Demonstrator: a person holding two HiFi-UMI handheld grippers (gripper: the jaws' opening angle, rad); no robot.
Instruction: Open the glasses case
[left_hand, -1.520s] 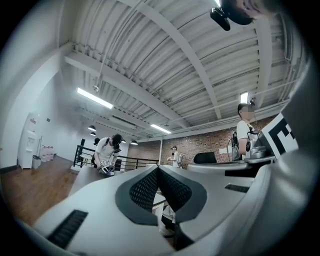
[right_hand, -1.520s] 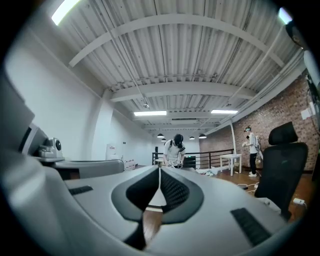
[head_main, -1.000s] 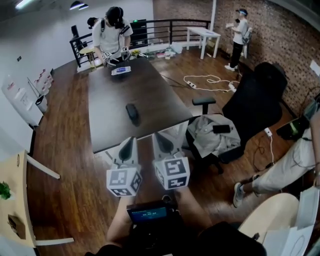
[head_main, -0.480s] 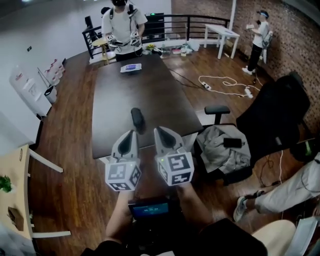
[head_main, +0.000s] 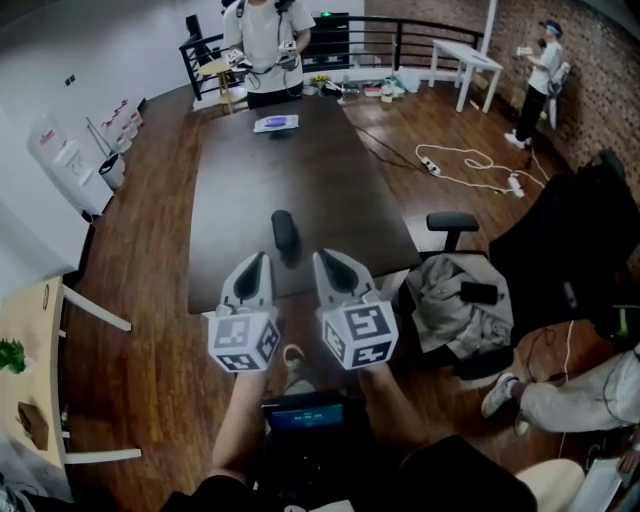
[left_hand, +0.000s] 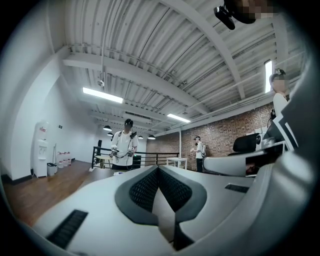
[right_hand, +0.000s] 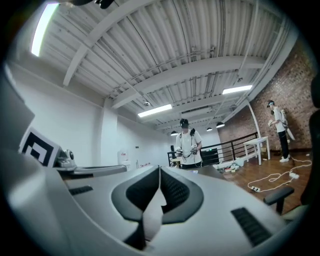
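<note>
Overhead: glasses case (head_main: 284, 230) closed on table (head_main: 340, 190), just beyond left gripper (head_main: 254, 264) and right gripper (head_main: 330, 262). Left gripper view: jaws together, empty. Right gripper view: likewise together, empty. Risks shoving the case away with 2 closed grippers.

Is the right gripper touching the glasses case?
Apart. In the head view a strip of bare table shows between the right gripper and the glasses case, and the right gripper view shows its shut jaws with nothing on them.
</note>
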